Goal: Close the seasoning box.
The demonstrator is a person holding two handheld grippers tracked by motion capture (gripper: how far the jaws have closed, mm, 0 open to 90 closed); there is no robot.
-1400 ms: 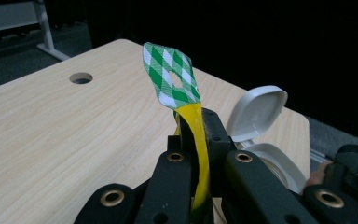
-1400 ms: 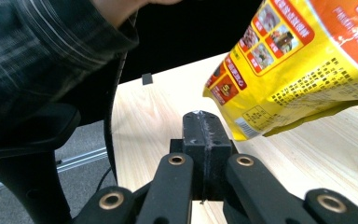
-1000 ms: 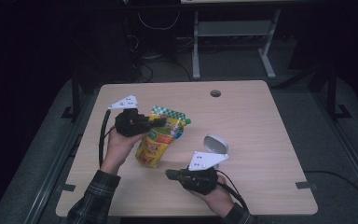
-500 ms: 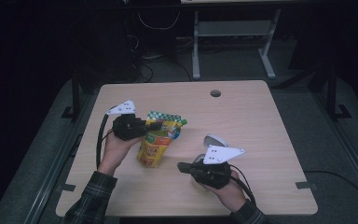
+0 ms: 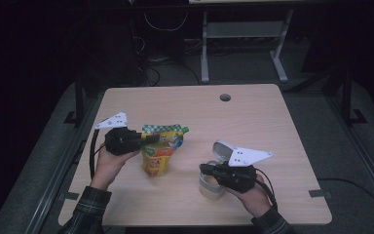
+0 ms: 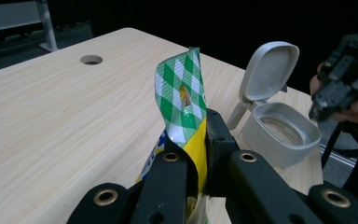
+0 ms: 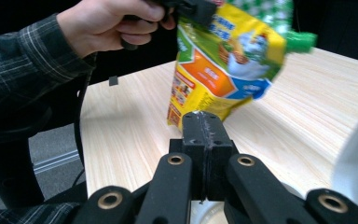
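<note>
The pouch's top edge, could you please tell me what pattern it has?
A green-and-white check on the pouch's top edge, clearest in the left gripper view.

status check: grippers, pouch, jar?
Left gripper shut on pouch top. Right gripper shut at open-lidded jar; grip unclear. Nothing between them.

Yellow pouch (image 5: pixel 159 152), green-white checked top; grey container (image 6: pixel 280 133)
</note>
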